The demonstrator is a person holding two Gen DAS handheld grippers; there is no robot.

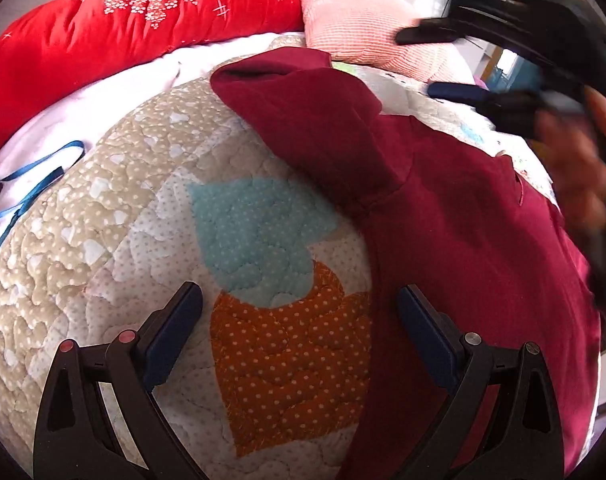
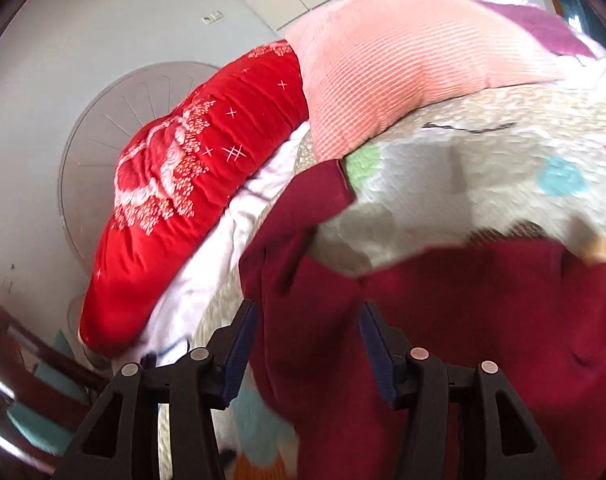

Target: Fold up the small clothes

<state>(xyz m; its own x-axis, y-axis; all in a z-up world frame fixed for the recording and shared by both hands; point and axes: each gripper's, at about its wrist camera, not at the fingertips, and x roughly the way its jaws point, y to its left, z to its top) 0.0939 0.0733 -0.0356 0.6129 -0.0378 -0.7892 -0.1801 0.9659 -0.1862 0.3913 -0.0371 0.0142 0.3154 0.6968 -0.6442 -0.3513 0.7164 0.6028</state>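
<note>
1. On the patchwork quilt with tan, teal and orange dotted patches [image 1: 223, 248], seen from the left wrist, the dark red knit garment [image 1: 443, 220] lies spread out, one sleeve folded over toward the quilt's far edge. The left gripper [image 1: 299, 304] hovers over the orange patch, jaws wide apart with nothing in them, its right pad just beside the garment's hem. The right gripper [image 1: 443, 60] is a blur past the garment's far side, a person's hand [image 1: 575, 168] behind it.
2. From the right wrist, the right gripper [image 2: 309, 336] stands wide open above the garment [image 2: 463, 340], no cloth pinched. Beyond the quilt sit a bright red floral-print duvet [image 2: 191, 184] and a pink ribbed pillow [image 2: 403, 64].
3. Risk, I'd guess: with nothing gripped, that folded sleeve could flop back open, or a pad could drag the soft quilt along.
4. Hard to tell: the garment's right side runs out of frame, and motion blur smears the right wrist view.
</note>
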